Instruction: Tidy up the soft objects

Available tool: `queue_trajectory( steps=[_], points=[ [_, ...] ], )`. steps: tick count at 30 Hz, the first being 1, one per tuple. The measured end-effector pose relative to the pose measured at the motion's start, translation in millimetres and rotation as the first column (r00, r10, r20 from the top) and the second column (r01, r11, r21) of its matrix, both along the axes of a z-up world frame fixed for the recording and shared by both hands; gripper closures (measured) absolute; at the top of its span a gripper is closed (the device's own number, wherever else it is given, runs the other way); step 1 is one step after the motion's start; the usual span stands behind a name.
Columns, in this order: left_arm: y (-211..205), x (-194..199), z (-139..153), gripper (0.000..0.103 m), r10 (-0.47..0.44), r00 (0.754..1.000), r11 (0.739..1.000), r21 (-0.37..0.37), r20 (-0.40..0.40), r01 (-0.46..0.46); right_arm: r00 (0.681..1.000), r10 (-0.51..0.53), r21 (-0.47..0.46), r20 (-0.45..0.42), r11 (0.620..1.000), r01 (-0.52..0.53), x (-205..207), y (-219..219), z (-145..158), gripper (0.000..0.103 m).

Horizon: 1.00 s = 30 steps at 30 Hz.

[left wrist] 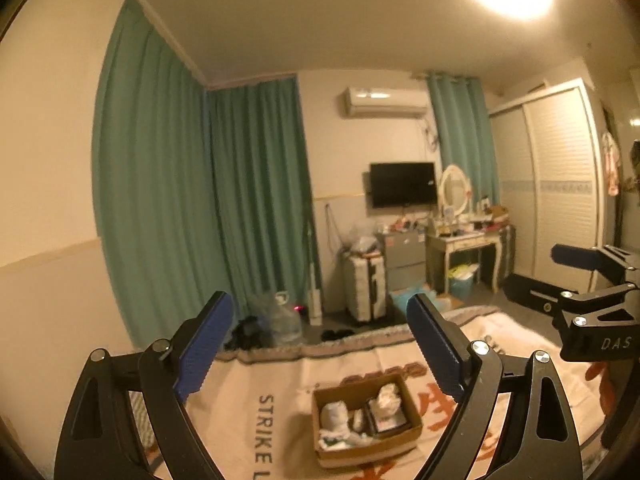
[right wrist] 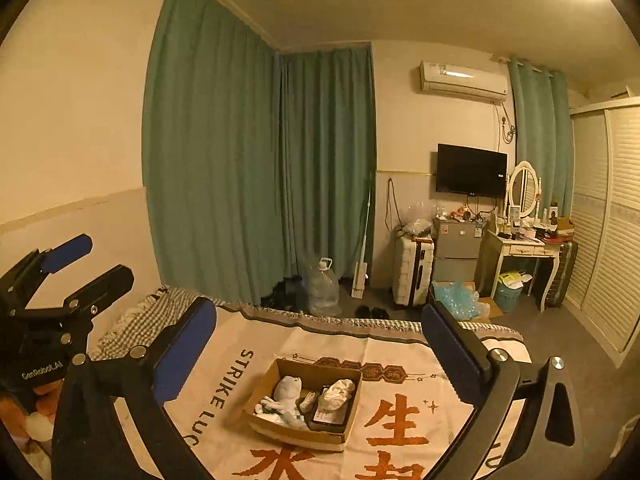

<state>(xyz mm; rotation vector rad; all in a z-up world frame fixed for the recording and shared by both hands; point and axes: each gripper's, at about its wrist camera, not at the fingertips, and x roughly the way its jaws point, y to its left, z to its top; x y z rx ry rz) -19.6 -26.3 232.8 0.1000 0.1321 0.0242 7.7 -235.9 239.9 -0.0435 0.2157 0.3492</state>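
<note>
A brown cardboard box point(right wrist: 262, 388) lies on a cream blanket point(right wrist: 400, 420) with orange characters on the bed. Inside are a white plush toy point(right wrist: 285, 394), a crumpled white cloth point(right wrist: 338, 391) and a small flat dark box point(right wrist: 332, 418). The box also shows in the left wrist view point(left wrist: 414, 400). My left gripper point(left wrist: 320, 344) is open and empty, held above the box. My right gripper point(right wrist: 320, 344) is open and empty, also raised above it. Each gripper shows at the edge of the other's view.
Green curtains point(right wrist: 240, 160) cover the far wall. A water jug point(right wrist: 324, 286), a white suitcase point(right wrist: 412, 272), a small fridge point(right wrist: 456, 252) and a dressing table point(right wrist: 528, 252) stand beyond the bed. A white wardrobe point(right wrist: 608, 220) is at right. Orange and white soft items point(right wrist: 36, 416) lie at left.
</note>
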Motion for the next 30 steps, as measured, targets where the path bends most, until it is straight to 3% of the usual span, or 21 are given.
queue_trajectory(
  steps=[8, 11, 18, 25, 30],
  points=[
    [7, 28, -74, 0.013, -0.007, 0.994, 0.996, -0.091, -0.109, -0.003, 0.999, -0.015, 0.027, -0.048, 1.000, 0.016, 16, -5, -81, 0.000],
    [8, 37, -105, 0.013, 0.019, 0.990, 0.996, -0.079, -0.143, -0.031, 0.995, 0.006, 0.059, -0.103, 0.998, 0.000, 32, -4, -125, 0.000],
    [11, 56, -168, 0.013, 0.041, 0.963, 0.995, -0.076, -0.267, -0.063, 0.966, -0.014, 0.016, -0.256, 1.000, 0.018, 67, 6, -212, 0.000],
    [9, 59, -194, 0.013, 0.050, 0.947, 0.996, -0.053, -0.319, -0.070, 0.943, -0.054, 0.006, -0.329, 0.998, 0.059, 87, 5, -244, 0.000],
    [12, 62, -198, 0.013, 0.041, 0.942, 0.995, -0.073, -0.332, -0.069, 0.944, -0.056, 0.001, -0.325, 0.998, 0.060, 86, 7, -244, 0.000]
  ],
)
